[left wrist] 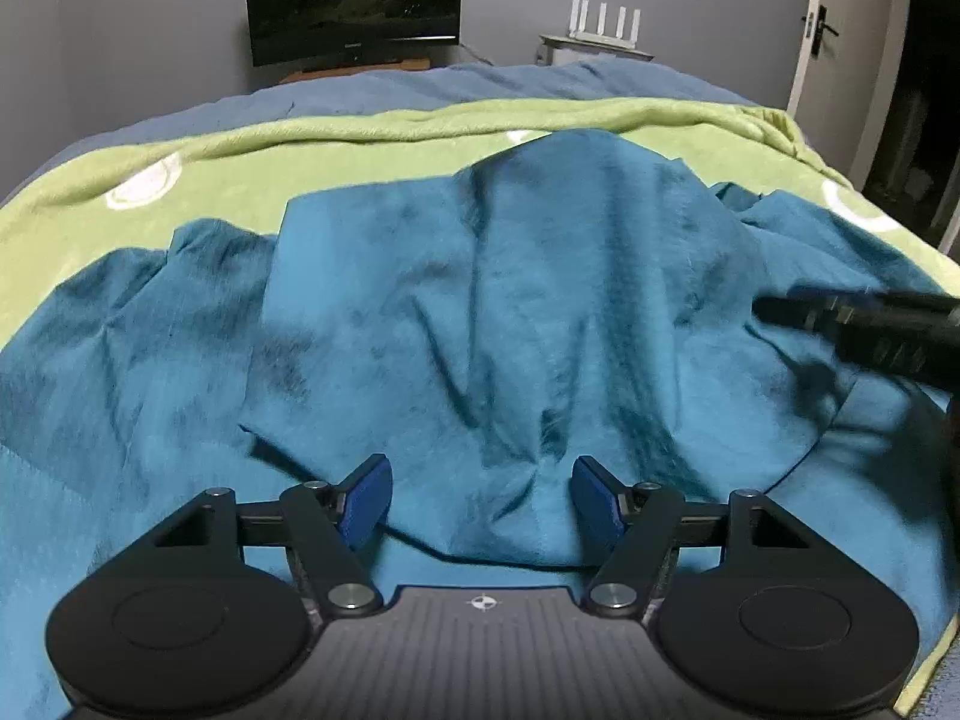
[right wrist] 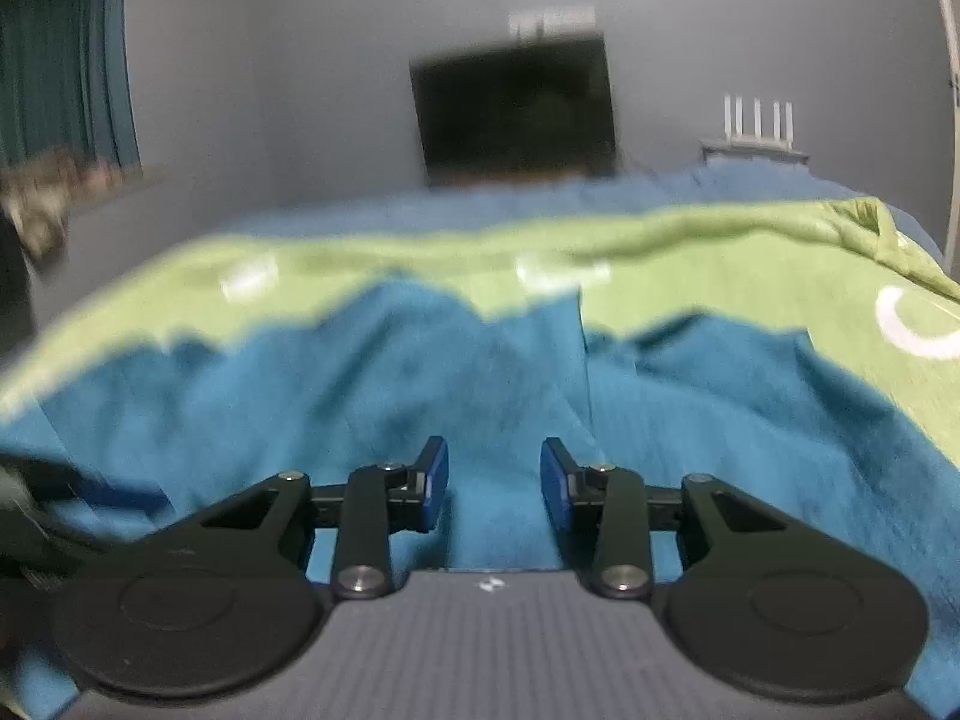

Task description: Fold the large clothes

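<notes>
Soft, limp teal garment [left wrist: 480, 276] sprawls mid-frame on a bed [left wrist: 372, 180]; both claws, left [left wrist: 480, 495] and right [right wrist: 494, 483], gape empty. Best gripped by hems.

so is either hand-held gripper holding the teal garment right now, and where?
Neither. Left hand-held gripper and right hand-held gripper both stand open over the teal garment.

Dark monitor [left wrist: 354, 0], white router [left wrist: 600, 21], door [left wrist: 822, 24].

walls: grey [left wrist: 150, 30] | monitor [left wrist: 354, 0] on stand | door [left wrist: 810, 30] right | curtain [right wrist: 60, 54] left
</notes>
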The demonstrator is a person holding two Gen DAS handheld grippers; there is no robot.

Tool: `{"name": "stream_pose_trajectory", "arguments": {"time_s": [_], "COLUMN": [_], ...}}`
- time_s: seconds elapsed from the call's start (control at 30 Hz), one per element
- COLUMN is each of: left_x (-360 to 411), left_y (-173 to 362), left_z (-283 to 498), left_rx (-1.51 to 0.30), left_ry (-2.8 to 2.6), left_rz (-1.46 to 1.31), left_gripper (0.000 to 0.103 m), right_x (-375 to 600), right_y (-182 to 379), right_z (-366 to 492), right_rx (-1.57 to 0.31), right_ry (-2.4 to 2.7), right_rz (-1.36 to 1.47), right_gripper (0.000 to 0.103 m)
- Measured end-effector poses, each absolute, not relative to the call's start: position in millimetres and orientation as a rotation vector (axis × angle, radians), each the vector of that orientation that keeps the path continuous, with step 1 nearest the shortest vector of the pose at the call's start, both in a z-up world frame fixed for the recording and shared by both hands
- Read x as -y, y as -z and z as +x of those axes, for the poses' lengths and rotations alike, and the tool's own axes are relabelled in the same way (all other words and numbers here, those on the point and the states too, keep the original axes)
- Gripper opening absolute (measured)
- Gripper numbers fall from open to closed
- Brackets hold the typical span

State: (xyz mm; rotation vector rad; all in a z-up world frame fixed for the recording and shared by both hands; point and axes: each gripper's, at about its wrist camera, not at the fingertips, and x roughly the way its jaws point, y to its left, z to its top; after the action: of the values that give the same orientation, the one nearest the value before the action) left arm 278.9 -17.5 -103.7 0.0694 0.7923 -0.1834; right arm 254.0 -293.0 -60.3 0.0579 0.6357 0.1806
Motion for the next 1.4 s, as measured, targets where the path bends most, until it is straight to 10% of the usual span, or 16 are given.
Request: {"name": "stream_pose_trajectory", "arguments": {"time_s": [0.93, 1.4], "left_x": [-96, -205], "left_y": [37, 100], "left_z": [297, 361], "left_rx": [-0.605, -0.766], "left_ry": [-0.027, -0.173], "left_rz": [-0.011, -0.297], "left_gripper": [0.081, 0.09], "right_x": [415, 449], "right_y": [46, 82], "right_z": [281, 321], "right_rx": [-0.489, -0.627], "right_ry": [0.114, 0.147], "right_rz": [0.358, 0.382], "right_gripper": [0.043, 0.061]}}
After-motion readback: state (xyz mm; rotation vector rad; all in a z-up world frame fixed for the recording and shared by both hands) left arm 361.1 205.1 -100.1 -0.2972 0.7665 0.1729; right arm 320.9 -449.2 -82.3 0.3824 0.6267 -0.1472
